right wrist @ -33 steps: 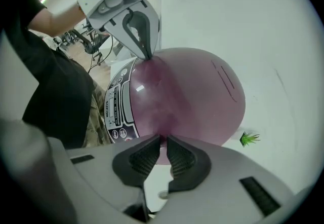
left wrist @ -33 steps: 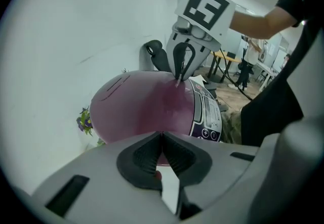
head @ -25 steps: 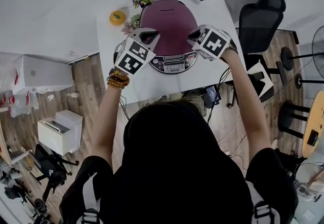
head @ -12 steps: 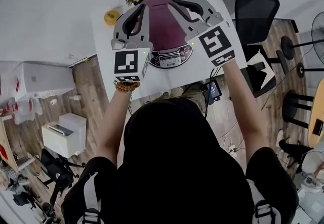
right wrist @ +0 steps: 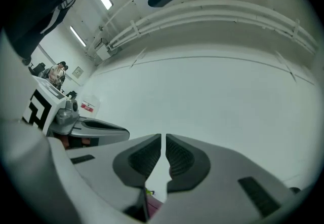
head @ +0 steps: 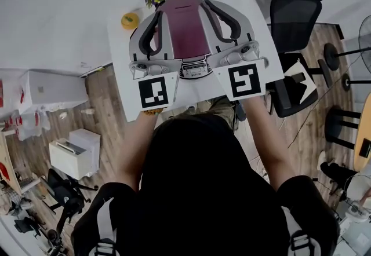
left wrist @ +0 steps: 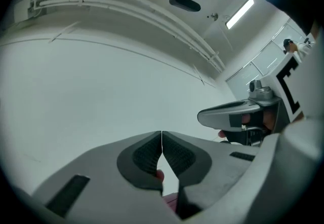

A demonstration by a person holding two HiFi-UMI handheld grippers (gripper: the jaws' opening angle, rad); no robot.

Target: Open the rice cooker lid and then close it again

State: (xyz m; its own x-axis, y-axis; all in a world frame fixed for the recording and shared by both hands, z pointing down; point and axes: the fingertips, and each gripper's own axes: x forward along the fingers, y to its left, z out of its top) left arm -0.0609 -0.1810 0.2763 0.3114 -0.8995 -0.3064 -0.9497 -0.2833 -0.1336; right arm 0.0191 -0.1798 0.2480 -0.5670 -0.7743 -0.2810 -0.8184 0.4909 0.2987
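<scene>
Now the left gripper (left wrist: 161, 134) is pressed shut; the right gripper (right wrist: 163, 137) has just been closing, thin gap left, both empty. Lower them gently onto the lid (head: 185, 23).

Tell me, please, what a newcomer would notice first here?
The left gripper and right gripper are held over a maroon rice cooker, lid down, on a white table. The left is shut; the right's jaws, just closing, stand a slit apart, nothing between. A black office chair stands right of the table.
</scene>
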